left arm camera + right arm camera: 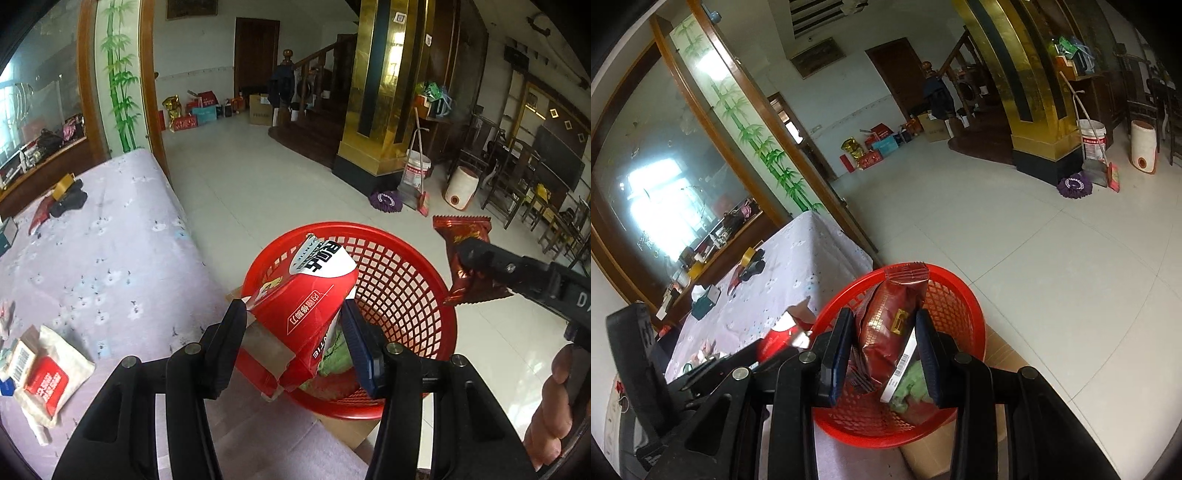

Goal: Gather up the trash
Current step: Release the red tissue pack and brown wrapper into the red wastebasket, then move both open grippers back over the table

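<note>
A red mesh basket (pixel 406 280) stands beside the table's edge, with crumpled green trash (pixel 336 354) lying inside it. Over the basket's near side my left gripper (pixel 293 306) is shut on a crushed red and white carton (pixel 306 291). At the right, my right gripper (pixel 469 258) is shut on a dark red snack wrapper (pixel 461 232) above the basket's far rim. The right wrist view shows that gripper (pixel 883 315) pinching the same wrapper (pixel 886 317) above the basket (pixel 975 325). The carton (pixel 775 338) peeks in at the left.
A table with a lilac flowered cloth (pixel 110 240) lies to the left, carrying a cloth pouch with packets (pixel 48 380) and a tape roll with a black item (pixel 68 195). Under the basket sits a cardboard box (pixel 1008 347). A hand (pixel 554 406) grips the right tool. Beyond is tiled floor (pixel 277 192).
</note>
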`<state>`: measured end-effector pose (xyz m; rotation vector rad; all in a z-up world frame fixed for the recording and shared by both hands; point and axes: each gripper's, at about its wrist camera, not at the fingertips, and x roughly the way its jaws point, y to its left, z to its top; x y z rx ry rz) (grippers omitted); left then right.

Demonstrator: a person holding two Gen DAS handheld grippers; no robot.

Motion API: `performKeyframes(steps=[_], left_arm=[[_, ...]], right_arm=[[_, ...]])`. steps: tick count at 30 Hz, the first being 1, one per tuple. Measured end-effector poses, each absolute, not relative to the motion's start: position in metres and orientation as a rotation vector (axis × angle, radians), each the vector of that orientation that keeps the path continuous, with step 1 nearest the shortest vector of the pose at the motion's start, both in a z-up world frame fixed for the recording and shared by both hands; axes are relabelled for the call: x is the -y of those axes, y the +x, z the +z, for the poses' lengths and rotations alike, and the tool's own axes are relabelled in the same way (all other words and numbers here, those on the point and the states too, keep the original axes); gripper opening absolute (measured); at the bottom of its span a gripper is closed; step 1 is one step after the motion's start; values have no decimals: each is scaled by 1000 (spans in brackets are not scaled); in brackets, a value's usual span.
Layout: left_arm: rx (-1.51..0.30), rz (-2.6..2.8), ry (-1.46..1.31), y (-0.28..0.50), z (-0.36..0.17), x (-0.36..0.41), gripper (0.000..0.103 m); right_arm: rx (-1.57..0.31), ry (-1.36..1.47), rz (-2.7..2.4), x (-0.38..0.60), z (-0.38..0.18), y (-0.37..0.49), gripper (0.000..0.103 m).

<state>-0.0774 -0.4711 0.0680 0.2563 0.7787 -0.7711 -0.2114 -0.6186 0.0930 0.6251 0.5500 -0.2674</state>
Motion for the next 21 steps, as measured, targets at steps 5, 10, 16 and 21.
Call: performKeyframes(steps=[5,10,16,21], left_arm=[[-795,-787,257,-73,59,477,55],[-798,-820,235,-74,60,476,62],[-775,-818,226,-77,66,471,69],[-756,-790,213,-84,75,452,69]], right_arm=[[-554,627,-255,620,90,-204,37],[-571,631,-261,623,84,-196,37],[-592,657,-264,631,73,-186,54],[-577,650,-277,628,77,-191,54]])
